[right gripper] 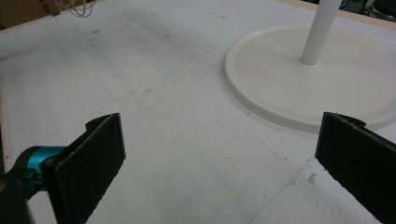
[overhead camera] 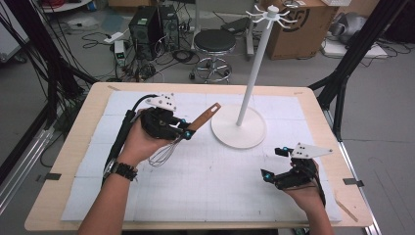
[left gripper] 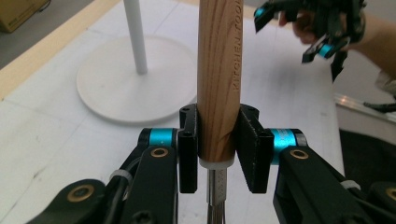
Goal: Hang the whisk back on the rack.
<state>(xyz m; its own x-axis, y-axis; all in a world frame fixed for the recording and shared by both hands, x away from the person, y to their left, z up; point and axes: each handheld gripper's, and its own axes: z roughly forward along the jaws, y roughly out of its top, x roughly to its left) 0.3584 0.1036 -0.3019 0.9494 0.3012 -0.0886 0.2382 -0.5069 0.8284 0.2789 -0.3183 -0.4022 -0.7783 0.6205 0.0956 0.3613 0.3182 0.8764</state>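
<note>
Left claw (overhead camera: 185, 131), seen from the high view, is clamped on a whisk (overhead camera: 183, 136); its wooden handle slants up toward the white stand (overhead camera: 239, 128), wire loops hanging over the surface (overhead camera: 205, 181). Right claw (overhead camera: 275, 163) hovers well apart, farther from the whisk.

Left gripper view: pads (left gripper: 188, 149) squeeze the handle's (left gripper: 218, 79) lower end, long axis running straight ahead, stand's base (left gripper: 112, 88) beyond left.

Right gripper view: wide-apart empty jaws face the stand's base (right gripper: 280, 88); nothing blocks the way to its pole (right gripper: 320, 32).
</note>
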